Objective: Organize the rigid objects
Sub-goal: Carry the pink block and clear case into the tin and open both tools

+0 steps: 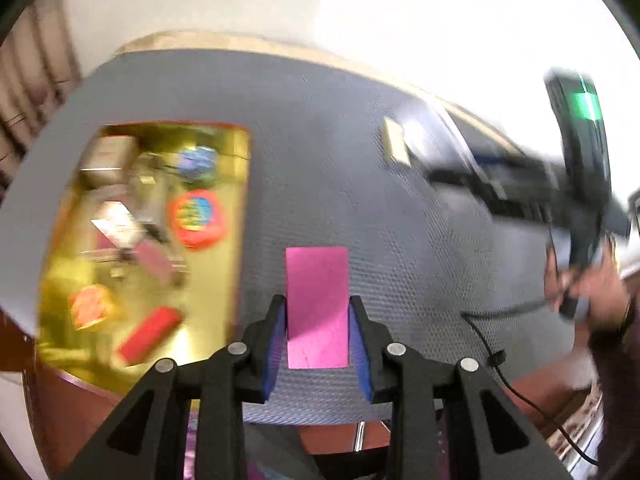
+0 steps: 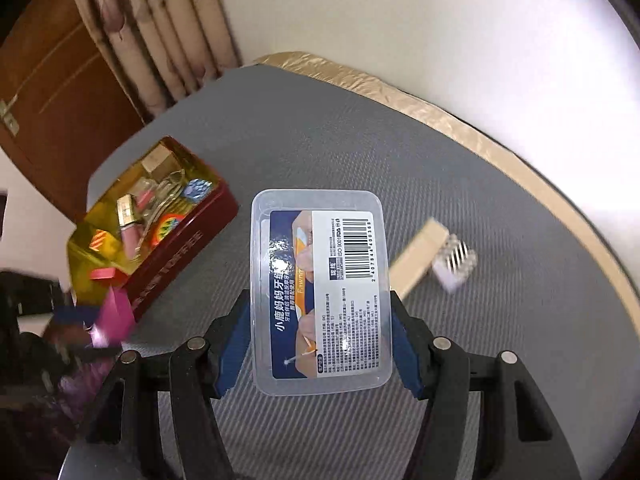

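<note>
Gripping a flat magenta rectangular block (image 1: 317, 307) between its blue pads, the left gripper (image 1: 318, 312) is standing narrowly closed on the block's two long sides, above the grey textured table mat (image 1: 340, 152). The right gripper (image 2: 320, 312) is clamping a clear plastic rectangular box with a blue and white printed label and a barcode (image 2: 320, 300), its jaws standing wider and its pads pressing on the two long walls of the box. The box is being held above the mat, not touching it. The open red metal tin with a gold inside (image 2: 176, 256) is lying on the mat to the left in both views, holding small colourful things that are blurred. Only the right wrist view is showing a pale wooden-handled brush with a white head (image 2: 434, 254) lying on the mat just right of the box. Only the left wrist view is showing the person's hand (image 1: 596, 296) on the right gripper's handle, strongly blurred.
</note>
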`<action>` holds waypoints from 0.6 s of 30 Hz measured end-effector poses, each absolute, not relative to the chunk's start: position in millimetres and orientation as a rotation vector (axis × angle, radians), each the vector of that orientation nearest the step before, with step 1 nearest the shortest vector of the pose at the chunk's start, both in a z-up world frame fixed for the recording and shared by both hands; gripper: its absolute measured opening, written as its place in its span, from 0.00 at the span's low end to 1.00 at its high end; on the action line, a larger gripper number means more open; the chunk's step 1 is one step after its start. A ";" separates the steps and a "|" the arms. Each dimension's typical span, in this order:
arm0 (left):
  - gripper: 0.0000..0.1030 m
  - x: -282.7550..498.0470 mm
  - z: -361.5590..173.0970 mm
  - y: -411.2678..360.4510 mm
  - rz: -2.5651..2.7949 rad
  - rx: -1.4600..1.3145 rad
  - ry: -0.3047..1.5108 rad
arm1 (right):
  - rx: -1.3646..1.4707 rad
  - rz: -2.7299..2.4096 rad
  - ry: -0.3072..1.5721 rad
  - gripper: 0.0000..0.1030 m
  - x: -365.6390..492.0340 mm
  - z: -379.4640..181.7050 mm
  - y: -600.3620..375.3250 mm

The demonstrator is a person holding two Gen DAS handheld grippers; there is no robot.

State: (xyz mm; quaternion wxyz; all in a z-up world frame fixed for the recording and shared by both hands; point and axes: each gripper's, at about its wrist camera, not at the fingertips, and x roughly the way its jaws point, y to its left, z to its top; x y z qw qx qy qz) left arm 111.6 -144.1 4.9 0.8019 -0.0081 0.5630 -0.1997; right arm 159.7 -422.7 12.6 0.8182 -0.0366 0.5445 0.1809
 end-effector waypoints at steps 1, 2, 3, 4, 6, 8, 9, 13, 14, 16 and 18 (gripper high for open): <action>0.30 111.3 10.0 -134.4 -0.410 -0.025 1.193 | -0.059 0.379 1.154 0.58 148.5 15.7 -425.2; 0.30 112.0 16.5 -120.0 -0.376 -0.029 1.174 | -0.049 0.372 1.144 0.58 144.8 13.1 -428.7; 0.30 113.5 20.9 -106.1 -0.339 -0.032 1.158 | -0.043 0.369 1.140 0.58 146.8 12.8 -424.6; 0.30 115.2 22.3 -95.1 -0.313 -0.036 1.152 | -0.031 0.367 1.138 0.58 143.6 11.2 -422.7; 0.30 118.7 22.3 -78.6 -0.289 -0.036 1.160 | -0.001 0.360 1.125 0.58 131.3 12.1 -420.7; 0.30 124.3 17.2 -65.8 -0.273 -0.041 1.180 | 0.023 0.355 1.124 0.58 122.2 9.0 -418.2; 0.30 128.3 10.5 -65.4 -0.273 -0.044 1.191 | 0.035 0.349 1.120 0.58 118.6 7.4 -415.6; 0.30 142.5 -17.6 -72.0 -0.272 -0.029 1.230 | 0.055 0.348 1.105 0.58 105.8 9.1 -409.7; 0.30 144.9 -23.3 -71.3 -0.278 -0.044 1.242 | 0.061 0.349 1.103 0.58 104.0 9.7 -407.6; 0.30 149.3 -32.2 -71.4 -0.298 -0.073 1.254 | 0.066 0.354 1.096 0.58 101.5 12.9 -402.8; 0.30 153.4 -36.4 -72.6 -0.311 -0.082 1.252 | 0.068 0.359 1.093 0.58 101.1 15.4 -398.0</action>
